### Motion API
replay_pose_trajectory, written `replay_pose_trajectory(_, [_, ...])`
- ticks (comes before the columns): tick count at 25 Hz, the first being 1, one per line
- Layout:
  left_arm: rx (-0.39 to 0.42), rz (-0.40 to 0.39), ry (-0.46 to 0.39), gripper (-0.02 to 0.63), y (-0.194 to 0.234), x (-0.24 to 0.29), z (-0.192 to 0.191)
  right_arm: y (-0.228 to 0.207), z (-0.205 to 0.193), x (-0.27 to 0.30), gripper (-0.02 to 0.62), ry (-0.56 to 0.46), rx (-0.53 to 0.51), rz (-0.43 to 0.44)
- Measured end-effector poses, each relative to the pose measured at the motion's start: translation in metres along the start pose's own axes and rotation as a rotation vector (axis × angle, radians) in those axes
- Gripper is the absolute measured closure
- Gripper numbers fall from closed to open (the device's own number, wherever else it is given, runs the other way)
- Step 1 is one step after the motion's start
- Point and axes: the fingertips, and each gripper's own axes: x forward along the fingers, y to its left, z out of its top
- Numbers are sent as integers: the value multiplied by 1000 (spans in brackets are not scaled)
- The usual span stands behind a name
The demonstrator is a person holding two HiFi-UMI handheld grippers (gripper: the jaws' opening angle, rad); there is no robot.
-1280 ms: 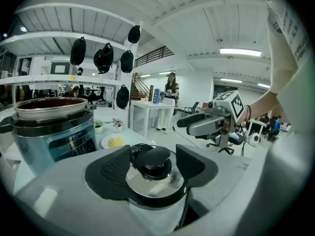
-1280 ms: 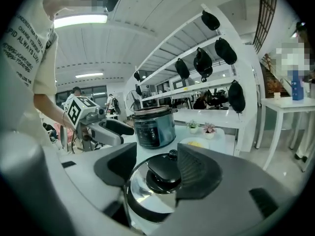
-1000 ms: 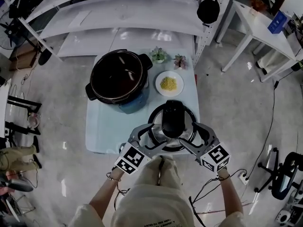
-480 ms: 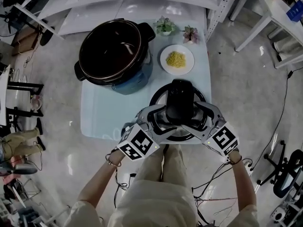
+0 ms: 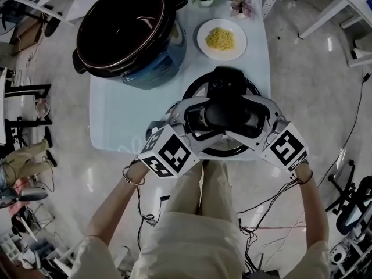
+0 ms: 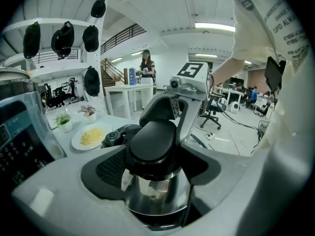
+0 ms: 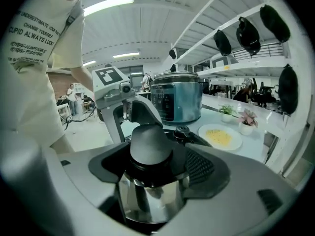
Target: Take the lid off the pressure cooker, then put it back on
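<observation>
1. Our right tongs [image 7: 152,161] have just been opening; they stand spread round the lid's handle [image 5: 224,114].
2. Our left tongs [image 6: 160,156] look spread too.
3. The lid [image 5: 229,83] sits on the counter [image 5: 122,121] between them, far from the pot [image 5: 125,28].
4. We think putting it back comes next.

In the head view your left gripper [image 5: 206,120] and right gripper [image 5: 244,120] cover most of the lid [image 5: 226,80]. The left gripper view's edge cuts off the cooker [image 6: 22,127], and its panel print is too small to read. The right gripper's jaws have just been opening with the lid's knob [image 7: 150,144] between them; whether the left gripper's pads [image 6: 110,166] press that knob cannot be told.
</observation>
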Motion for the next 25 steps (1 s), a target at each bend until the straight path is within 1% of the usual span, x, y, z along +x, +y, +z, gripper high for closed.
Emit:
replay_pose_trajectory(3, [31, -12, 3, 279, -2, 4, -1, 0, -2, 1, 259, 15, -28, 17])
replay_pose_trajectory(6, [66, -44, 12, 279, -3, 6, -1, 1, -3, 2, 259, 31, -72, 35])
replay_pose_trajectory(9, [83, -72, 15, 279, -4, 7, 0, 3, -3, 4, 261, 31, -78, 69])
replay_pose_trajectory(12, [88, -93, 17, 279, -5, 9, 0, 4, -2, 5, 264, 31, -90, 107])
replay_pose_trajectory(19, [81, -142, 2, 279, -4, 9, 0, 11, -3, 6, 318, 51, -120, 184])
replay_pose_trajectory(25, [86, -187, -8, 281, -3, 10, 1, 12, -3, 6, 318, 53, -111, 206])
